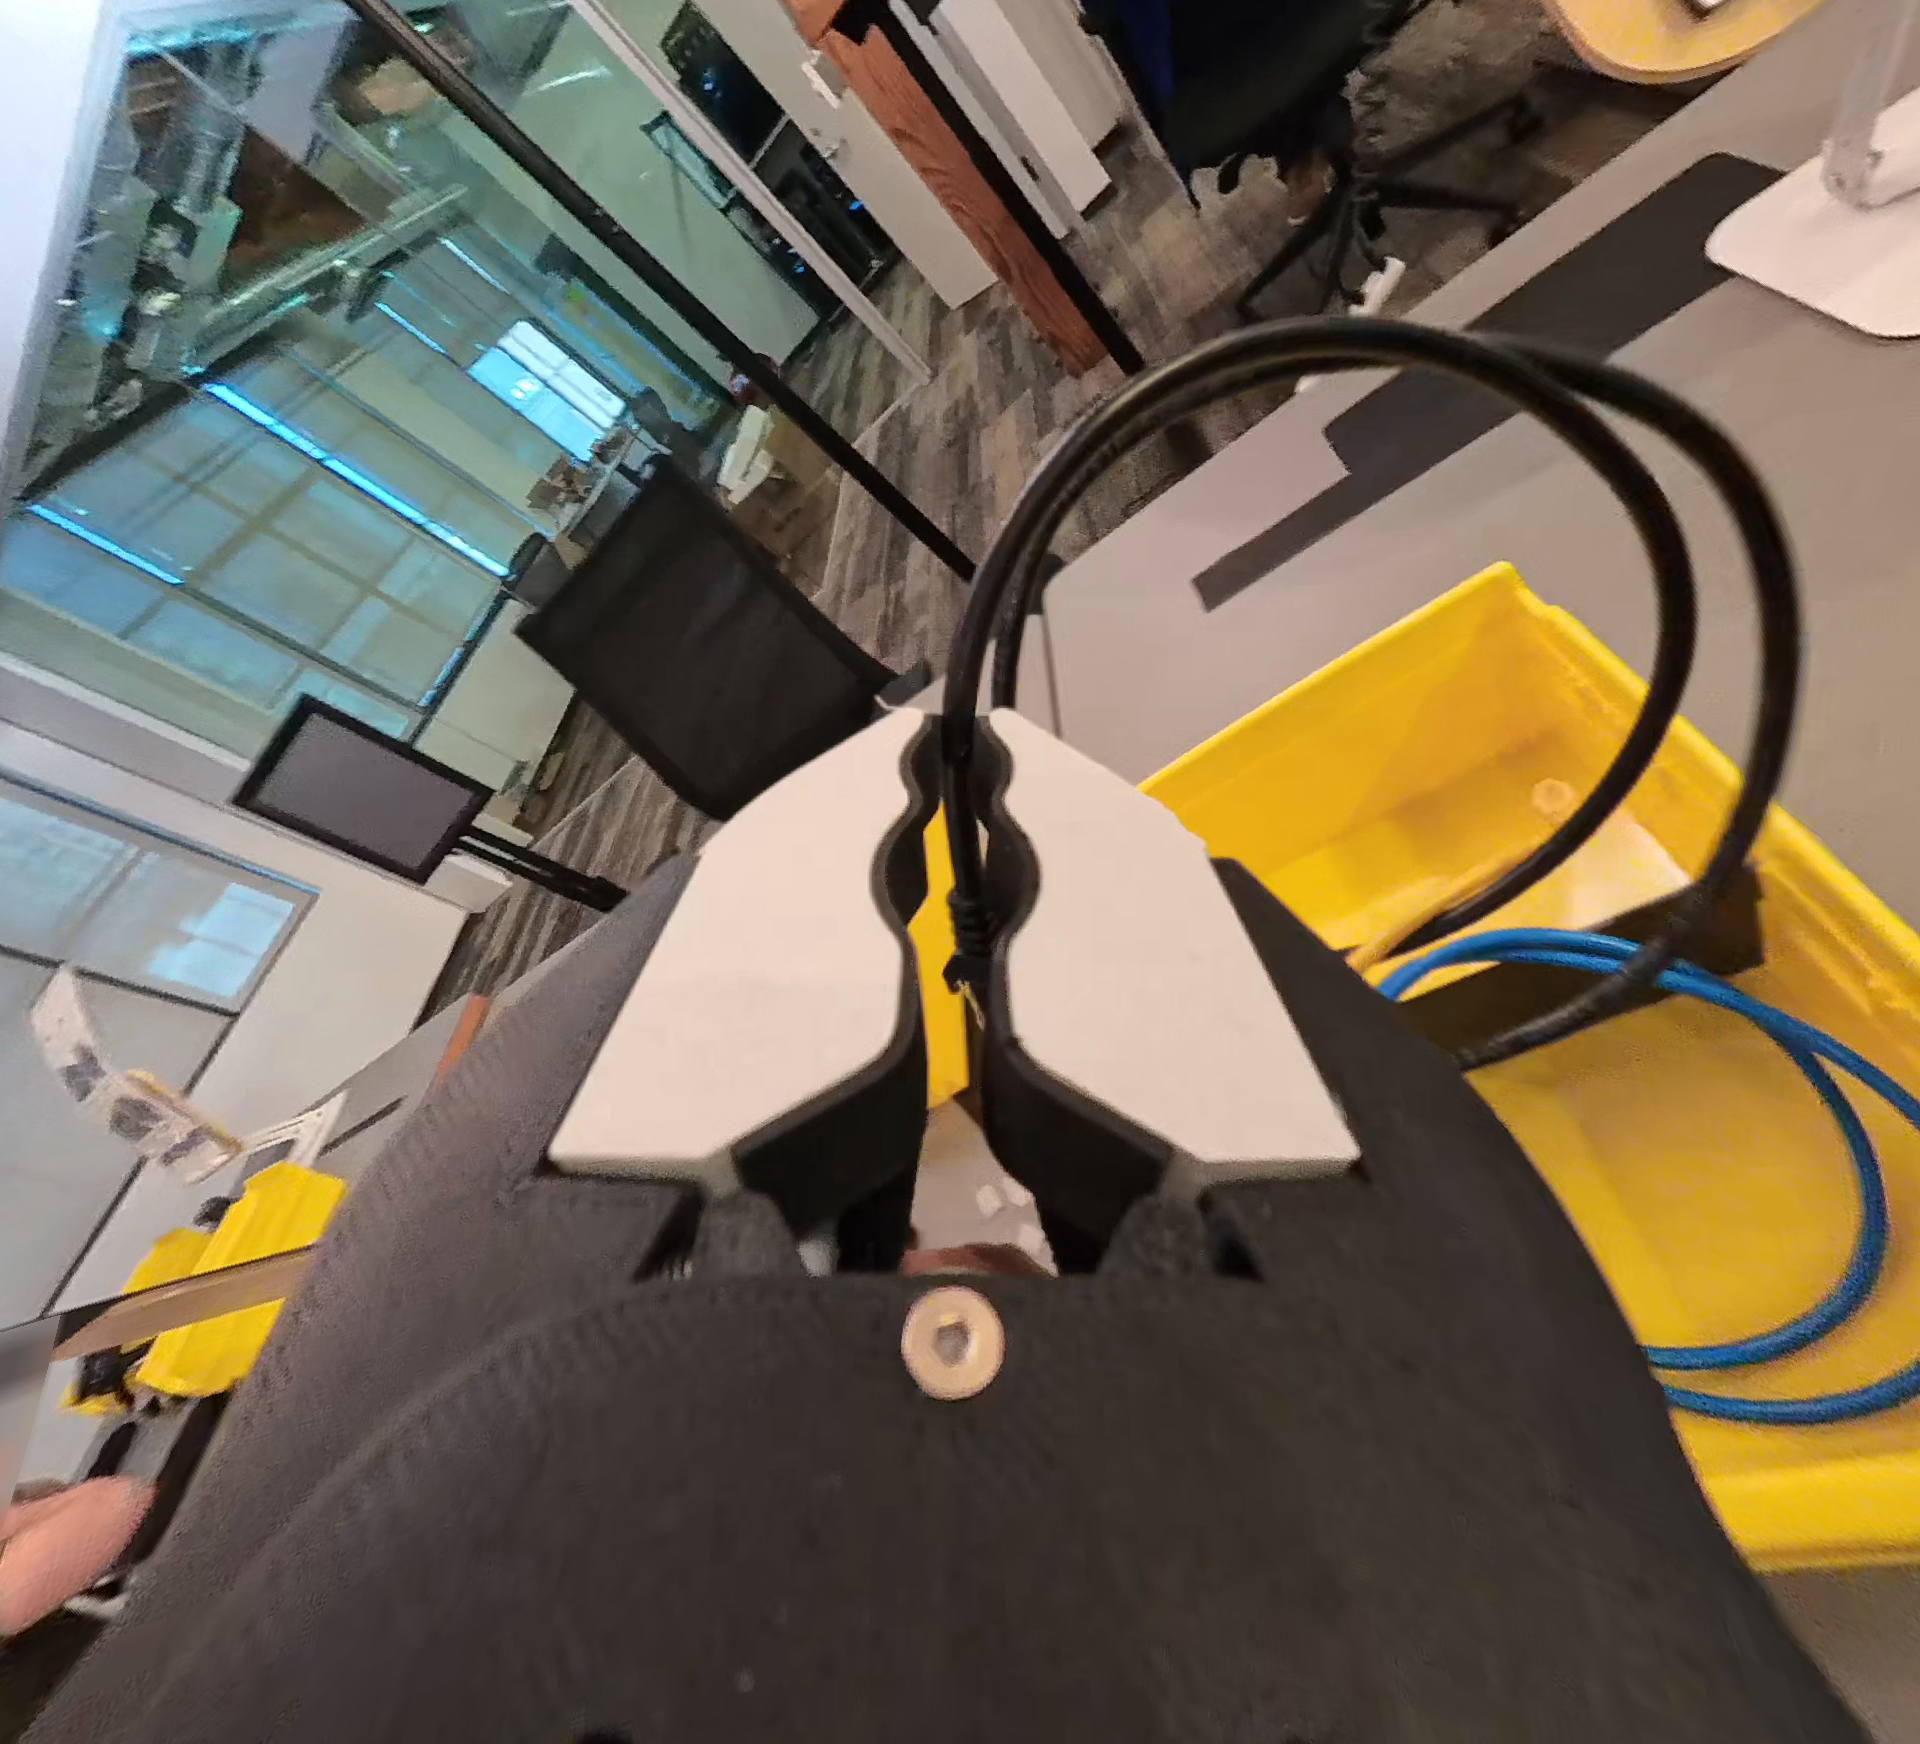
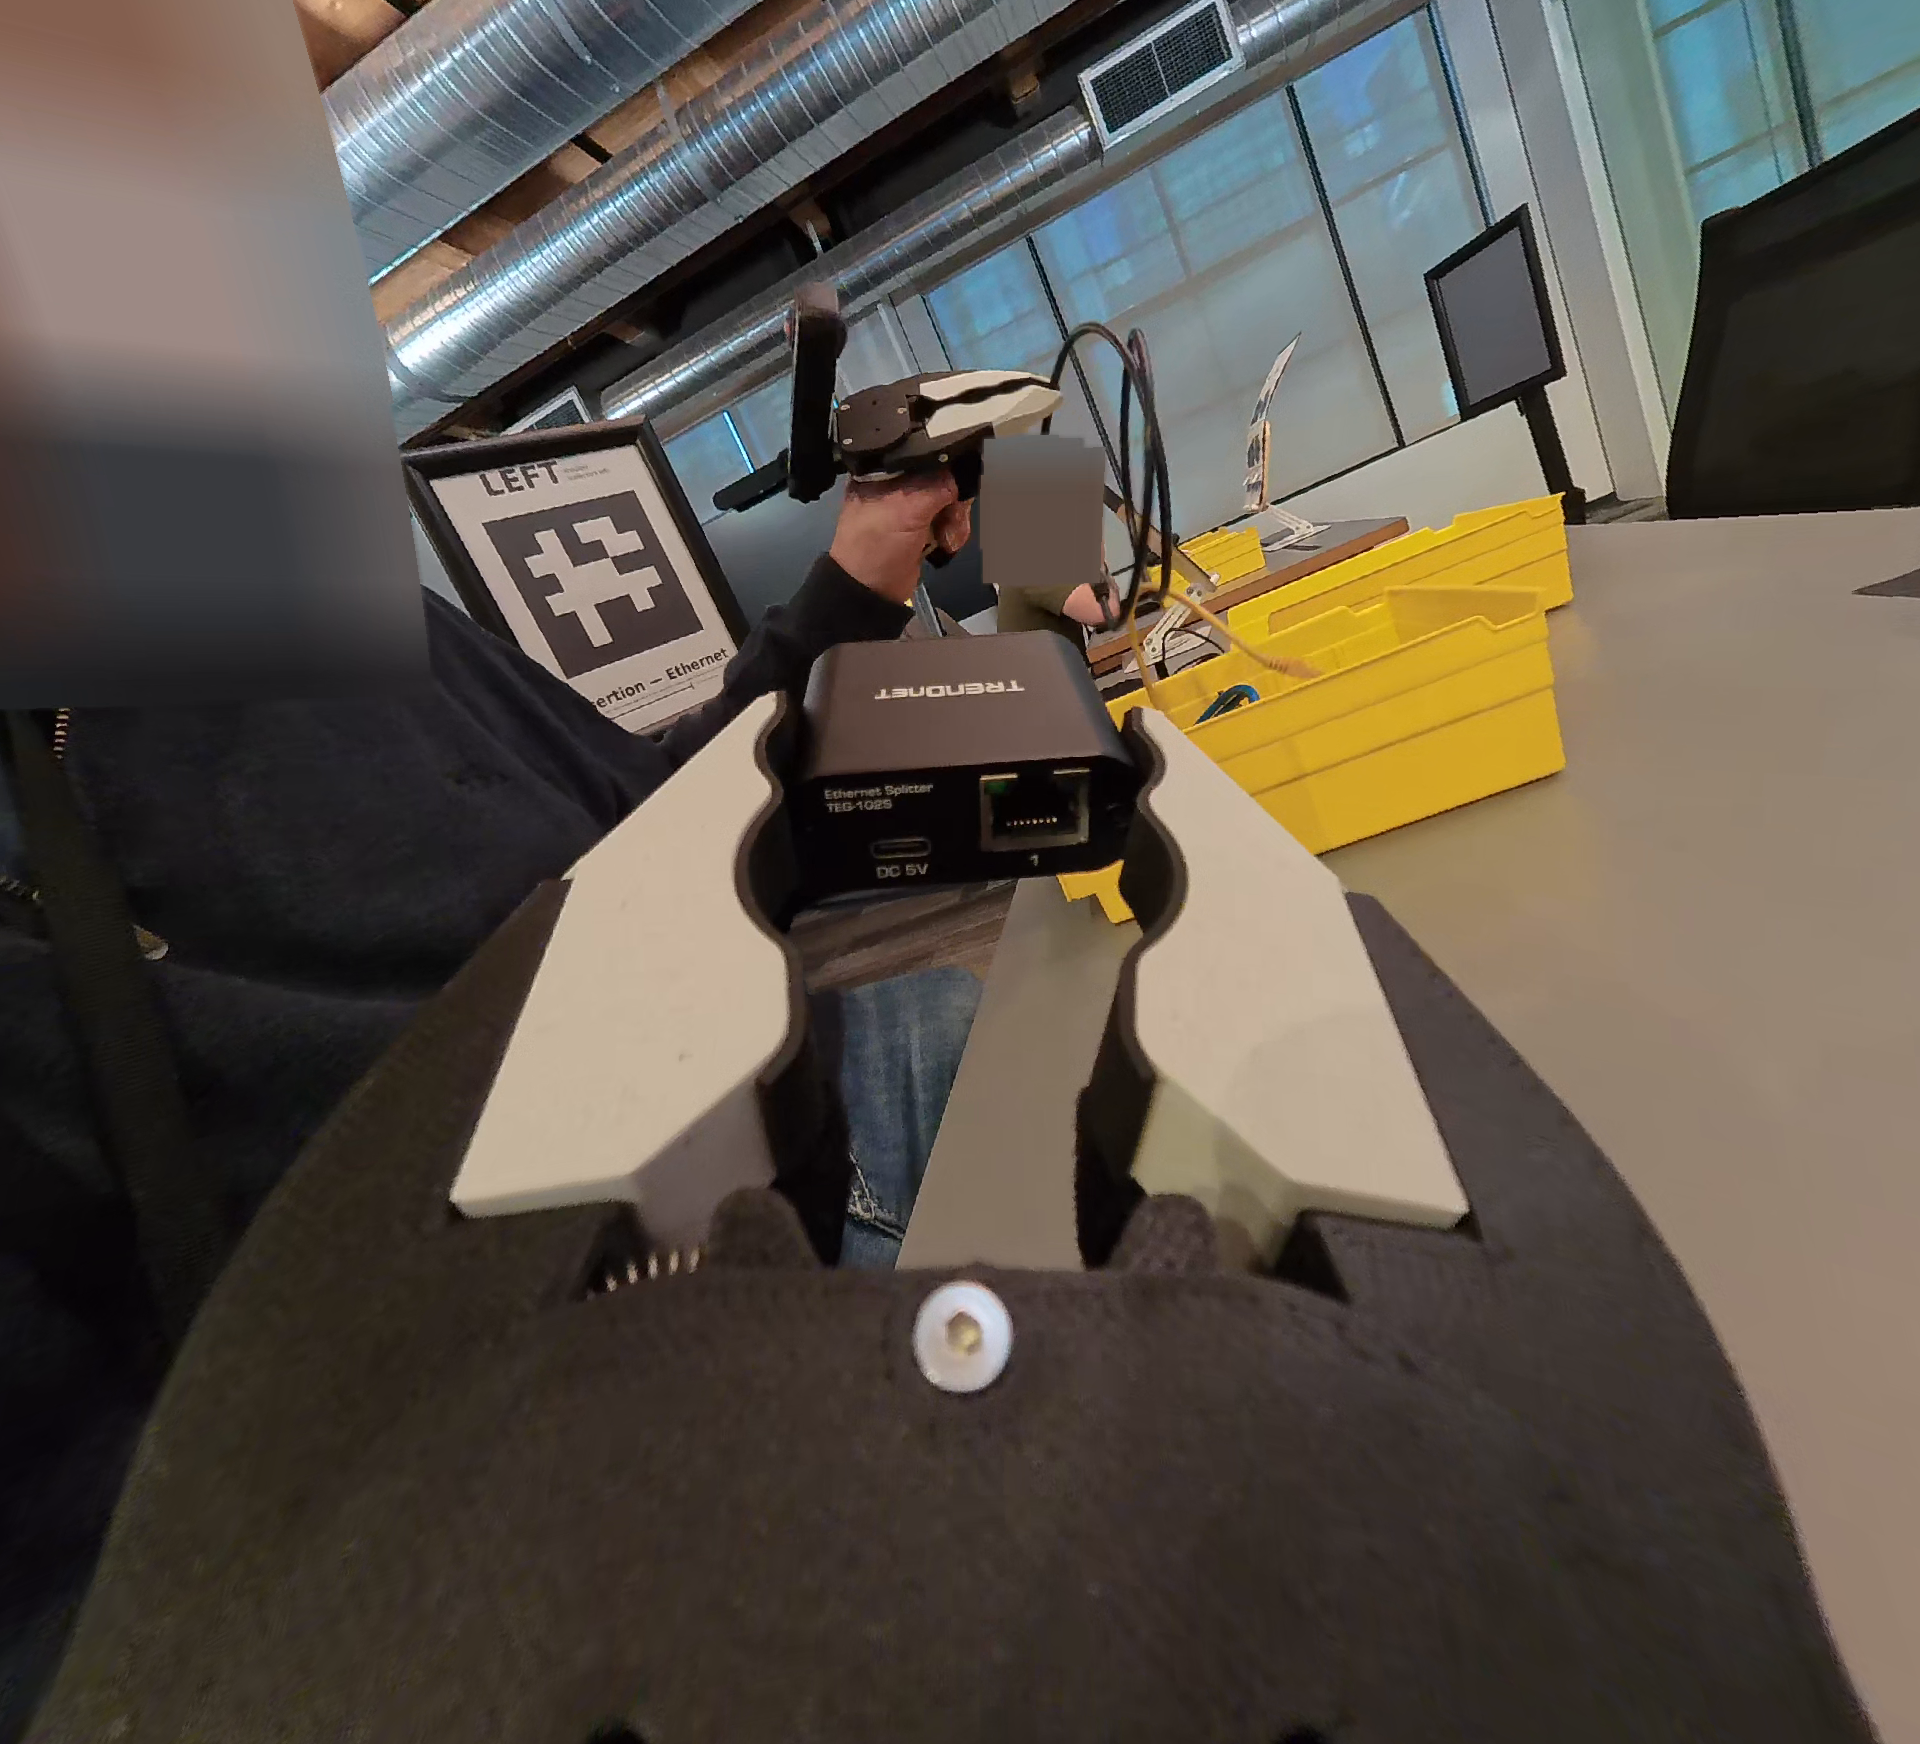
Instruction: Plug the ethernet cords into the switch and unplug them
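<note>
My left gripper [image 1: 961, 863] was closed tight on the black ethernet cord [image 1: 1704, 572], pinched just behind its plug, with the plug pointing back toward the camera between the jaws and the cord looping up and over beyond the fingertips, down into the yellow bin [image 1: 1621, 1206] to the right of the jaws. A blue cord [image 1: 1849, 1195] lay coiled in that bin, untouched. My right gripper [image 2: 951, 821] stood partly spread, its jaws clamped on either side of the black switch [image 2: 935, 728], which I held lifted with its port [image 2: 1036, 809] facing back at the camera, empty. In the right wrist view the other gripper hung beyond the switch, well apart from it, in a person's hand [image 2: 888, 531].

As I judged it, nothing was yet plugged in: both pickups were done, and the first insertion, the other cords and all the unplugging remained.

A plain grey table [image 2: 1558, 1019] ran to the right of the jaws, carrying stacked yellow bins; a yellow cord [image 2: 1236, 645] poked from them. Behind stood a framed marker sign [image 2: 582, 572], glass walls, patterned carpet and exposed silver ducting [image 2: 727, 63] overhead.
</note>
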`<state>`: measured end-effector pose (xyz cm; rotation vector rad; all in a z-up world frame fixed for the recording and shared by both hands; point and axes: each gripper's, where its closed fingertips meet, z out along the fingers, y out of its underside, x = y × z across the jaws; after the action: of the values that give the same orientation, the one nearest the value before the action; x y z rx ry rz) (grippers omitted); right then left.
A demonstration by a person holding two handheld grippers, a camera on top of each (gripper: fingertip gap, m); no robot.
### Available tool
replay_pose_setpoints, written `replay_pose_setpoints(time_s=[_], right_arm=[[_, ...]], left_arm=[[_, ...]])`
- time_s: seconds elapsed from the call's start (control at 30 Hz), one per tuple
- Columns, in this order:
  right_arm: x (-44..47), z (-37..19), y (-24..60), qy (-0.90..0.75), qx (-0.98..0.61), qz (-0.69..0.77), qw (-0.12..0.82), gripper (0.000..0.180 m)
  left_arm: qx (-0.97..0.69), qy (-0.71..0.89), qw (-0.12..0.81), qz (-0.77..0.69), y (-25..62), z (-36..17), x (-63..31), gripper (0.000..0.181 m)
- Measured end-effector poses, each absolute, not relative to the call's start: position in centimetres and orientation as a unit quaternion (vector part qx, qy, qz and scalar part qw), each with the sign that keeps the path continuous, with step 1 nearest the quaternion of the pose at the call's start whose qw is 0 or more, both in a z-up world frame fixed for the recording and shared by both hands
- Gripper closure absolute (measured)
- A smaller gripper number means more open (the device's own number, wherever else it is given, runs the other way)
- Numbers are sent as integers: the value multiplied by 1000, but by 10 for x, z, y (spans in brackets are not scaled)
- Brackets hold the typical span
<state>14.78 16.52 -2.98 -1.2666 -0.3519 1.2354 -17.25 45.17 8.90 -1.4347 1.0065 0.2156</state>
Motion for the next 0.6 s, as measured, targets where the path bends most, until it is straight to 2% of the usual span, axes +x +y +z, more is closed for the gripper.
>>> replay_pose_setpoints(time_s=[0.17,0.4,0.5,0.6], right_arm=[[147,-31,167,-154,-551,538,619,118],[140,-29,167,-161,-549,540,617,118],[139,-30,168,-162,-552,540,614,119],[138,-28,168,-164,-552,540,614,119]], left_arm=[[-605,433,653,141,443,118,-188,176],[-606,432,654,135,432,123,-204,175],[-604,458,643,110,422,112,-193,175],[-616,504,596,103,420,73,-174,175]])
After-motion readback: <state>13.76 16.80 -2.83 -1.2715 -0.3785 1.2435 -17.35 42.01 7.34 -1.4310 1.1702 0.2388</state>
